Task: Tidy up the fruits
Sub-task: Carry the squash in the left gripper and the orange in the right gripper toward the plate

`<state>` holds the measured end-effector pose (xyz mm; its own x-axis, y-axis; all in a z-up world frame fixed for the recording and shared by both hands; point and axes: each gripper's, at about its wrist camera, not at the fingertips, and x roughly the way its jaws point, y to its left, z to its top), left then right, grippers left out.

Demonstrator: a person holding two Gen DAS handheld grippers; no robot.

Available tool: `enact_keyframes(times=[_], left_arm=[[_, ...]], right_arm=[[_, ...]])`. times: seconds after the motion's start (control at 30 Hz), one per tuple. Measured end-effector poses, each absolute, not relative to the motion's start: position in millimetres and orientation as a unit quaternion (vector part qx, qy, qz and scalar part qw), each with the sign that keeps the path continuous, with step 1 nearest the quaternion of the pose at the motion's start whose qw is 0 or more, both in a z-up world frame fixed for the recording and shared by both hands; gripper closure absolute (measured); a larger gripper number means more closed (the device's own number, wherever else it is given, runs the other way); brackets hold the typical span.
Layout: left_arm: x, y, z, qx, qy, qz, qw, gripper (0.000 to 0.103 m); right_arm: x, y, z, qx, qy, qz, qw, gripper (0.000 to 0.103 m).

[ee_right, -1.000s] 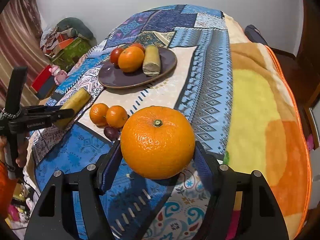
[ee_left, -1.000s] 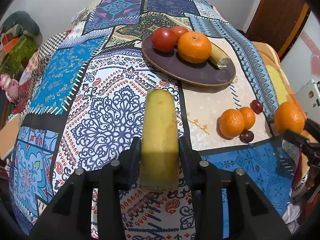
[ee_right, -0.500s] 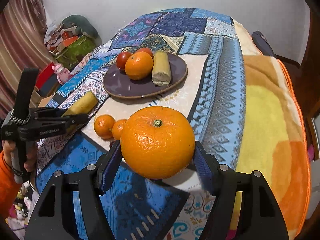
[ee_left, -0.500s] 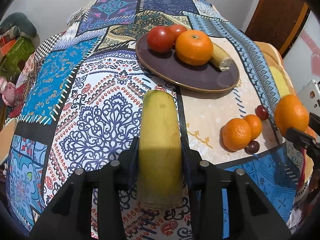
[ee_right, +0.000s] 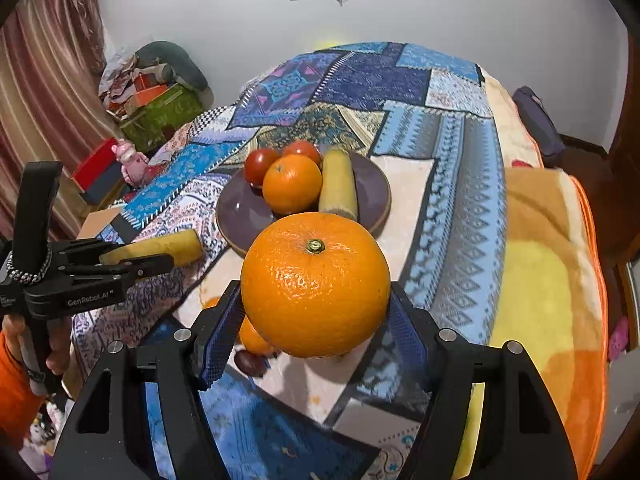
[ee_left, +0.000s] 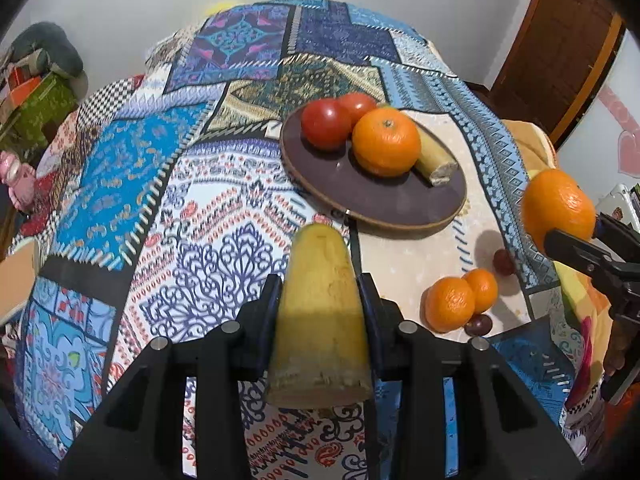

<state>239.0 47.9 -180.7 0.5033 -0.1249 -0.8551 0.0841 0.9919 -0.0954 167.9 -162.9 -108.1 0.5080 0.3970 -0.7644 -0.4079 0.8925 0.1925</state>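
Note:
My left gripper (ee_left: 320, 304) is shut on a yellow banana piece (ee_left: 320, 320), held above the patterned cloth just short of the brown plate (ee_left: 384, 204). The plate holds two tomatoes (ee_left: 326, 122), an orange (ee_left: 386, 146) and another banana piece (ee_left: 434, 158). My right gripper (ee_right: 316, 312) is shut on a large orange (ee_right: 316, 284), held in the air near the plate (ee_right: 240, 208). That orange also shows at the right of the left wrist view (ee_left: 558, 208). Two small oranges (ee_left: 460, 300) and two dark grapes (ee_left: 480, 324) lie on the cloth.
A patchwork cloth (ee_left: 120, 168) covers the surface, with an orange-yellow blanket (ee_right: 548, 280) at its right side. Boxes and clutter (ee_right: 156, 108) stand on the floor at the left, by a curtain. A wooden door (ee_left: 560, 40) is at the far right.
Both grippers have moved forward towards the plate with their fruit. The plate looks nearer in both views. The right gripper's orange has risen higher beside the plate.

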Motion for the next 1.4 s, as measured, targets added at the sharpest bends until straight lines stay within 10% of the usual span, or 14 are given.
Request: enact_keyframes(times=[1.4], left_arm=[[316,18,-197,-0.011,0.478,-0.038,0.877,0.066]], right_arm=[[229,-115,-145,-0.043,0.478,0.267,0.836,0.036]])
